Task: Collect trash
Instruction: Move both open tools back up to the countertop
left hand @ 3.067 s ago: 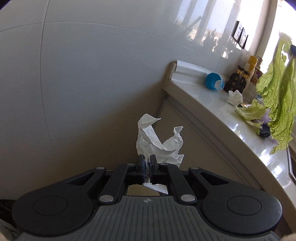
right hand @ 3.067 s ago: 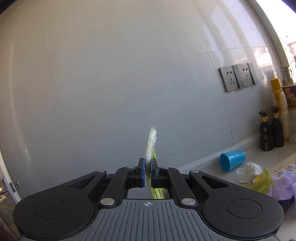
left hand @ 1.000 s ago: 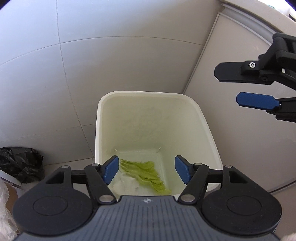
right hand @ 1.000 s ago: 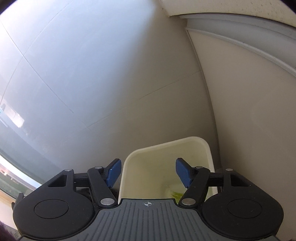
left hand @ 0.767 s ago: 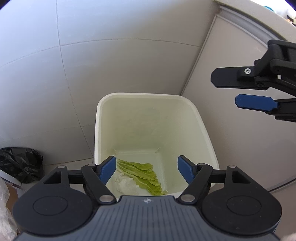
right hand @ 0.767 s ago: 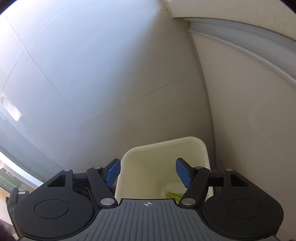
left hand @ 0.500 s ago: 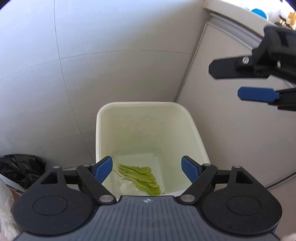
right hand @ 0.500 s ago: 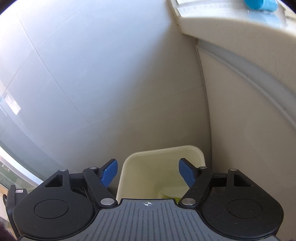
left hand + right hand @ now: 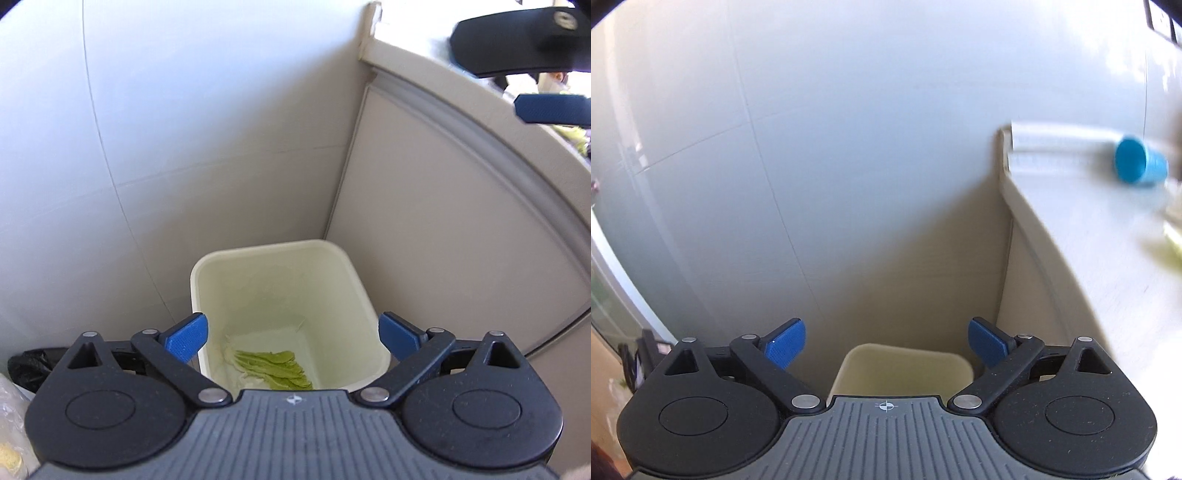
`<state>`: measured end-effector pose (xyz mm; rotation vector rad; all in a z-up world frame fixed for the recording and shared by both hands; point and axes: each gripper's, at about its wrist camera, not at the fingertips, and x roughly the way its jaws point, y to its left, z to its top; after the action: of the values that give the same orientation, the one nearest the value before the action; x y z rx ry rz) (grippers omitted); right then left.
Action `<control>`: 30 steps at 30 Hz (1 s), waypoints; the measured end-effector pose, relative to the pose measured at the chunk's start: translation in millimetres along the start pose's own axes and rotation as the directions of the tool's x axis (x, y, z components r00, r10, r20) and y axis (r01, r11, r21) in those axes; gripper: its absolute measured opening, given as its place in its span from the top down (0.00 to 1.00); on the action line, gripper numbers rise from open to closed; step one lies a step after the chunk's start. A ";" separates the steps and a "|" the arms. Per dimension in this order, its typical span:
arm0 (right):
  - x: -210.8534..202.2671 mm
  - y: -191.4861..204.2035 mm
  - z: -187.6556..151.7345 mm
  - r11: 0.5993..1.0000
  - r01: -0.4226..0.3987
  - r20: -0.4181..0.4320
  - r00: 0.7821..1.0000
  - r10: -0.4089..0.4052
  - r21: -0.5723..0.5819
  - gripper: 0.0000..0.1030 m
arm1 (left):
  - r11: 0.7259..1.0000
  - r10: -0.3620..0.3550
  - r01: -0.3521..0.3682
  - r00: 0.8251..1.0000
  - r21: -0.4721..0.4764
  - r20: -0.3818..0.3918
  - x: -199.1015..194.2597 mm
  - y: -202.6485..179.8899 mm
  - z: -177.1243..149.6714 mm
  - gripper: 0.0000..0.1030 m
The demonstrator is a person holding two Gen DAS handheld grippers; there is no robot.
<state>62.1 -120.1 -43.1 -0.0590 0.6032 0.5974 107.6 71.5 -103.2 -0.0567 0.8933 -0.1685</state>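
Since three seconds earlier, we had dropped the tissue and the lettuce leaf [image 9: 275, 367] into the cream bin [image 9: 207, 266] at lower centre, and both the left gripper [image 9: 291, 334] and right gripper [image 9: 886, 345] were opening, empty, while scraps at the right edge of the countertop [image 9: 1082, 221] remained.

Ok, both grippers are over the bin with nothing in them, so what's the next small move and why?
Probably swing the right gripper back toward the counter. The lettuce leaf and tissue already lie in the bin; both grippers' jaws are opening with nothing between them, and greenish scraps, blurred, show on the counter near the blue cup.
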 end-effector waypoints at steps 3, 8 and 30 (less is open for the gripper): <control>-21.9 6.5 9.5 0.997 0.049 0.022 0.999 -0.048 -0.055 0.04 | 1.000 -0.010 0.009 1.000 0.008 0.021 -8.6 -6.3 5.6 0.01; -55.5 0.3 16.5 0.980 0.153 0.064 0.987 -0.147 -0.123 0.02 | 0.998 -0.009 0.004 0.996 0.061 0.083 -26.0 -23.9 15.4 0.01; -143.9 -178.2 9.9 0.849 0.487 0.180 0.834 -0.522 0.204 0.00 | 0.934 -0.238 0.149 0.938 0.326 0.252 -41.0 -147.2 101.1 0.01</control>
<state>69.2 -339.5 23.3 -0.0056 0.3799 0.0349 143.2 -68.7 9.3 0.1138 0.5604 -0.4711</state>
